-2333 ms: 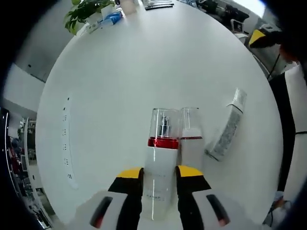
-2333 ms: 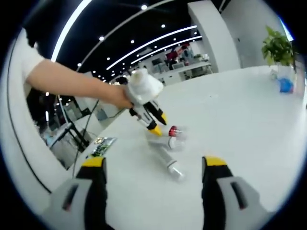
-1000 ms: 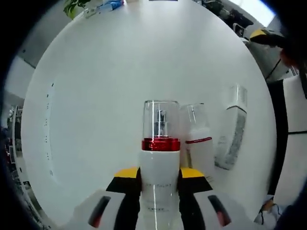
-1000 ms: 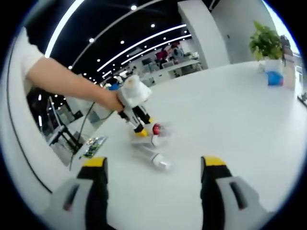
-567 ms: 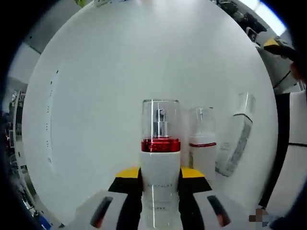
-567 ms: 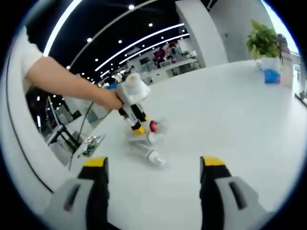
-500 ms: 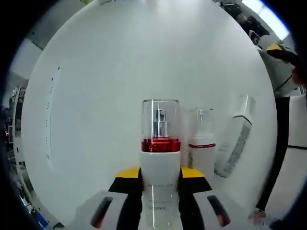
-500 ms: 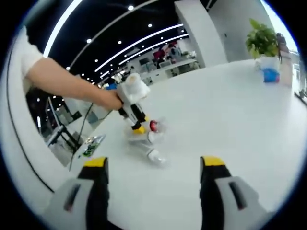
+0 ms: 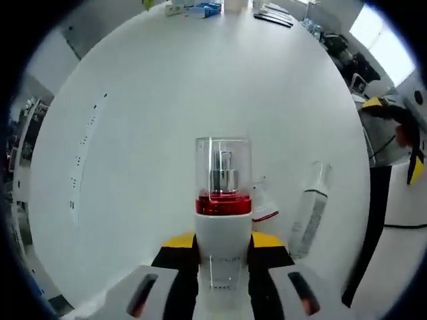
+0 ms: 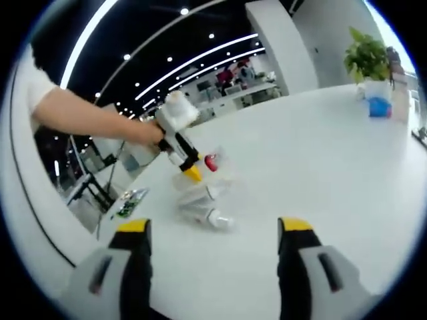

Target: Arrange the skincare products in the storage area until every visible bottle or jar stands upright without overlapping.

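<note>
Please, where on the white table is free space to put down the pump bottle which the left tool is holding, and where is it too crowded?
The white table is bare left of and beyond the red-collared pump bottle held by the left tool, up to the far clutter. It is crowded to its right, where a second bottle and a lying tube sit close together.

No readable text from my end. The pump bottle (image 9: 223,233) has a faint line of print on its white body in the left gripper view, too small to make out. The tube (image 9: 308,220) beside it has a grey patterned panel, also illegible. Nothing legible in the right gripper view.
</note>
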